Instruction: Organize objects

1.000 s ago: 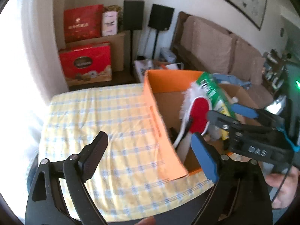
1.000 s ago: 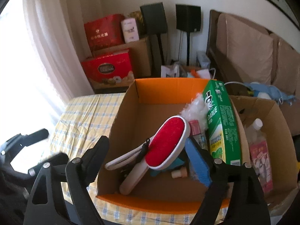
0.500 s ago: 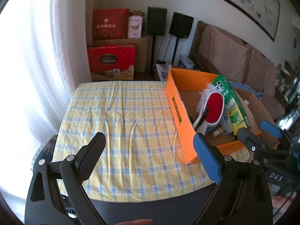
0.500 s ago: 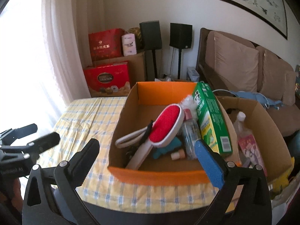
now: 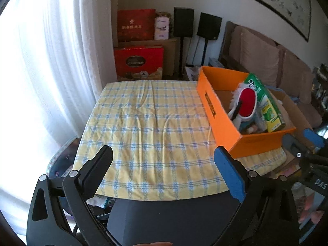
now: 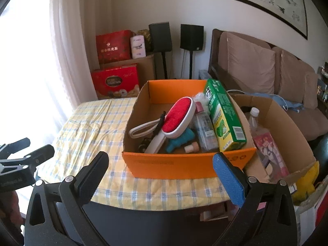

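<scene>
Seemingly the sorting is done: the red lint brush (image 6: 178,114), green toothpaste carton (image 6: 224,117) and clear bottle (image 6: 204,128) all lie inside the orange box (image 6: 184,165). Beside that box, the left gripper (image 5: 163,167) and right gripper (image 6: 161,166) gape wide, holding nothing, above bare checked tablecloth (image 5: 147,123).

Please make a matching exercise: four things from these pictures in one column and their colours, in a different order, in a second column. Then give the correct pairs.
Things:
1. lint brush
2. toothpaste carton
3. storage box
4. right finger pad of the right gripper

Colours:
A. orange
B. blue
C. red face, white rim
D. green

Pairs: 1-C, 2-D, 3-A, 4-B
</scene>
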{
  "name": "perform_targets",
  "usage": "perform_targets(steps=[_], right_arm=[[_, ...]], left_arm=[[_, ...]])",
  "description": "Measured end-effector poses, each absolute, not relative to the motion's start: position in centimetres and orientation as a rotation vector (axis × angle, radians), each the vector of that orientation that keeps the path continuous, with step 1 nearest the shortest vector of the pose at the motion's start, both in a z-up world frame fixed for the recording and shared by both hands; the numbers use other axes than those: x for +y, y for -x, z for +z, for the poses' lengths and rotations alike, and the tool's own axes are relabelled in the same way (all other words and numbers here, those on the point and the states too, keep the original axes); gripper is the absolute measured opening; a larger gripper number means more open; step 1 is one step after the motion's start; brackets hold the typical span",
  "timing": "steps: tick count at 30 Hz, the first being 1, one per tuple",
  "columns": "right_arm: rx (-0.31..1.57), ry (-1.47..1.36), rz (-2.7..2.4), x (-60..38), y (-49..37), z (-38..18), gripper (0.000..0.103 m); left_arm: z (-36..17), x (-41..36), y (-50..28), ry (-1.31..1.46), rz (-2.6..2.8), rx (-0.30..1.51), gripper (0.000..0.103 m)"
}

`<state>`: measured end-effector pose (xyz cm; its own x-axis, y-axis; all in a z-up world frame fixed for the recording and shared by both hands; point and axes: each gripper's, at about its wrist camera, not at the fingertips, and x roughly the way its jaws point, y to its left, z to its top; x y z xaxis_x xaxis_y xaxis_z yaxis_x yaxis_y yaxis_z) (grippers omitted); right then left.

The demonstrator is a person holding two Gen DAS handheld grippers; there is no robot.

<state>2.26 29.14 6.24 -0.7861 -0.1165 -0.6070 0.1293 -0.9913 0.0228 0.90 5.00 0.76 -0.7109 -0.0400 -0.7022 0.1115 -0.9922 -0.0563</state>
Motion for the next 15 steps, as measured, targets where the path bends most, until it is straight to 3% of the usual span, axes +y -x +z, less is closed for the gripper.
perform_targets(steps=[15], right_arm=[[0.032,-1.003,-2.856,28.63,-2.53,5.61,0.103]], left_arm=[[0.15,5.63,-1.49,-1.139,-2.82,0.117,0.103]])
